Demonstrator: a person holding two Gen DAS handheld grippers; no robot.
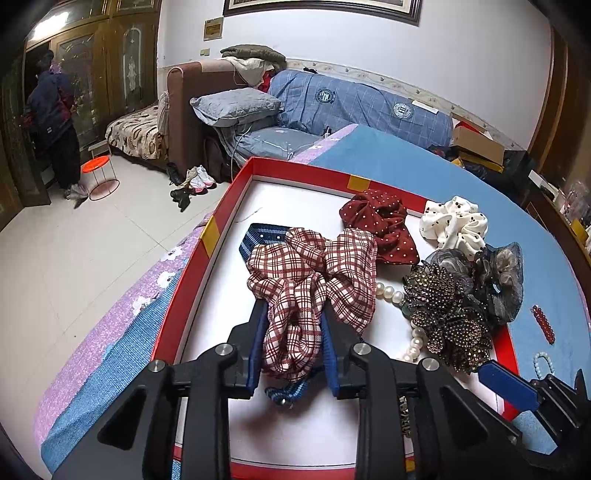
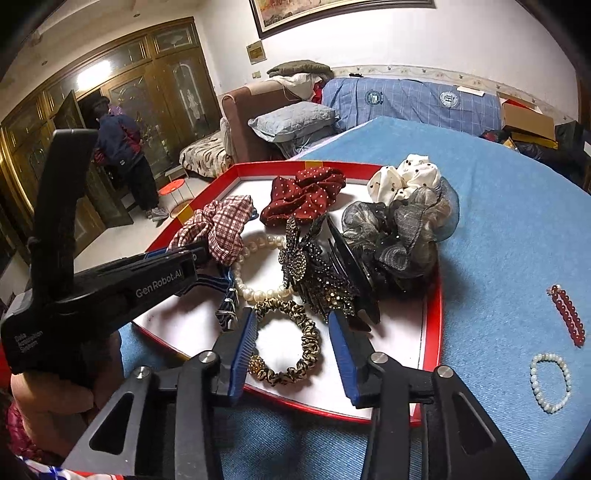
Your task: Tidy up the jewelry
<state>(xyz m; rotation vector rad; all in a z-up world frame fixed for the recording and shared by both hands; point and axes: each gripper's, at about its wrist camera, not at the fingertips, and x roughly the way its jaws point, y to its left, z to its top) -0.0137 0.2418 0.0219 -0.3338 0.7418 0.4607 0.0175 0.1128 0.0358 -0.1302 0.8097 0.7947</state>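
Nearest, the right gripper (image 2: 291,345) stood with jaws apart around a leopard-print scrunchie (image 2: 291,345) lying in the red tray (image 2: 432,332), pads clear of it. Left of that, the left gripper (image 1: 293,343) had its jaws slightly parted astride the plaid scrunchie (image 1: 314,280); whether the pads pressed it I could not tell. Farther back lay a dark red dotted scrunchie (image 2: 304,197).

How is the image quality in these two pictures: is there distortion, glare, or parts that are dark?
Left wrist view: strong fisheye bending, the red tray edges curve; black corners; a bright lamp reflection glares on the wooden cabinet; the plaid scrunchie is sharp. Right wrist view: the same curving and dark corners, the same glare on the cabinet; the leopard scrunchie is sharp and throws a soft shadow.
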